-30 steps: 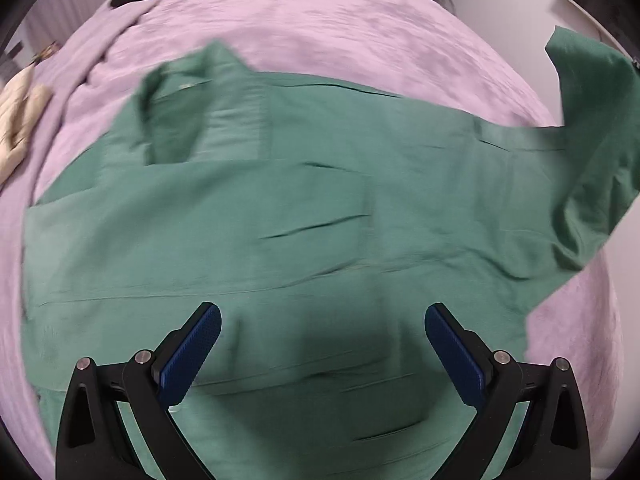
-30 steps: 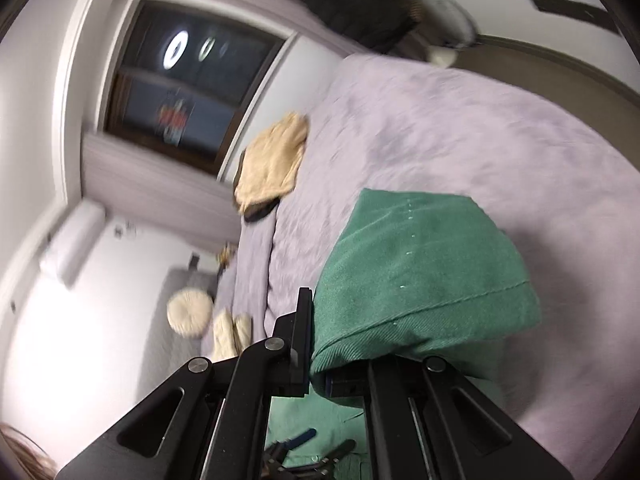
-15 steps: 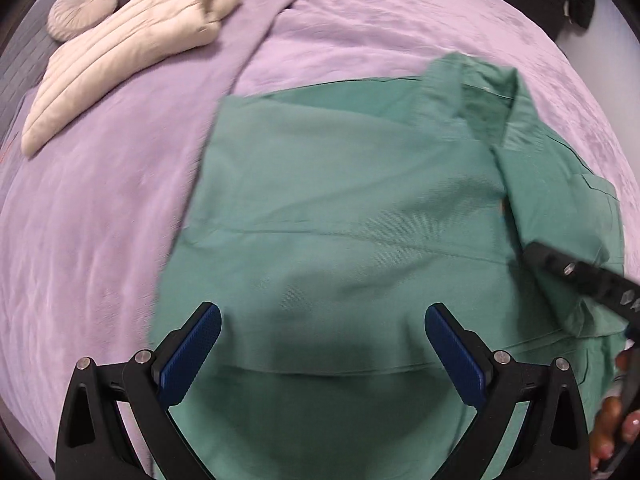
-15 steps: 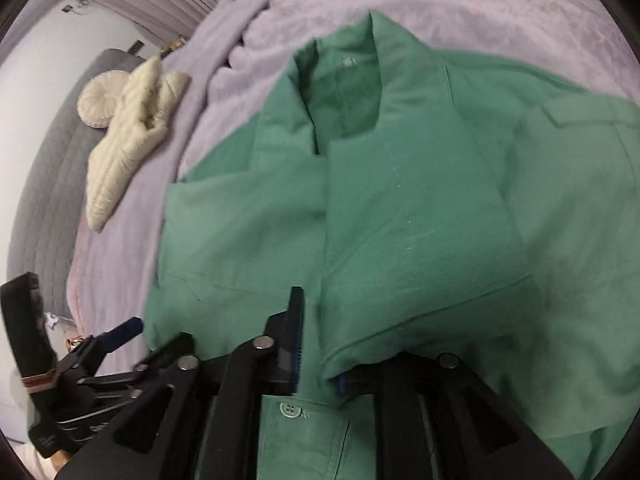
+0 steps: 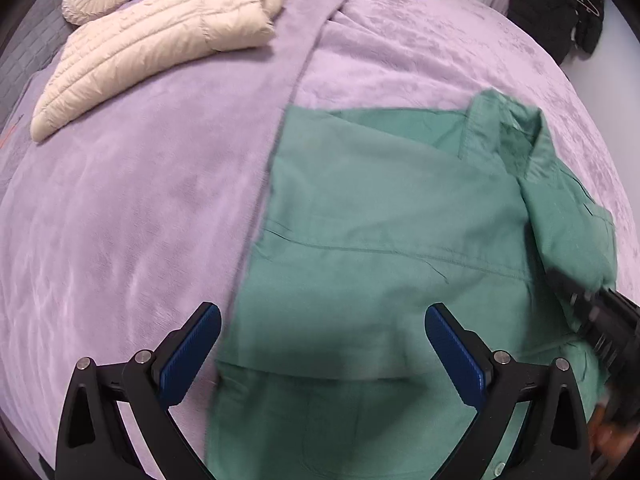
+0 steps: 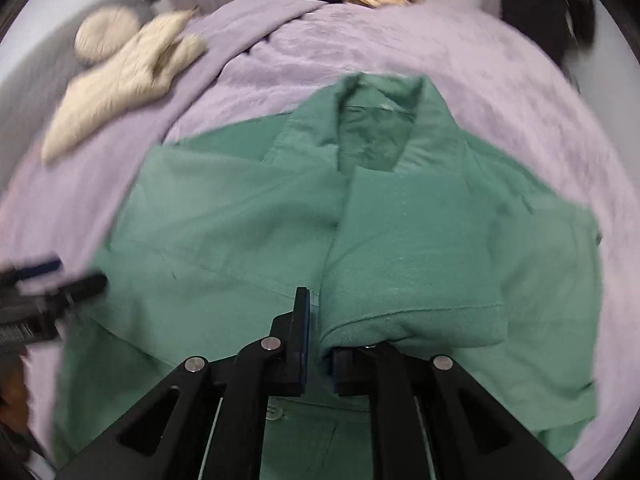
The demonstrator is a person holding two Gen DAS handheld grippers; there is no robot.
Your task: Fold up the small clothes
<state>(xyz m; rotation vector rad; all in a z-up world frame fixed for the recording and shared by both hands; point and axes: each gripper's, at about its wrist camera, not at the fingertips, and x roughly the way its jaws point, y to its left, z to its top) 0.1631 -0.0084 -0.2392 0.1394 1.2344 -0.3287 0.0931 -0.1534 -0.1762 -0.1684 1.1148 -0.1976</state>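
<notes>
Since a second ago the right sleeve, then lifted in the air, has come down over the front of the green shirt (image 5: 380, 240). Left wrist view: the left claw (image 5: 322, 354) stands wide open and empty above the shirt's left edge; the shirt lies on the lilac bed (image 5: 140, 220). Right wrist view: the right claw (image 6: 320, 344) is closing a little, sleeve hem (image 6: 412, 320) between its fingers. Judging by this, both sides are folded in; the lower half remains.
</notes>
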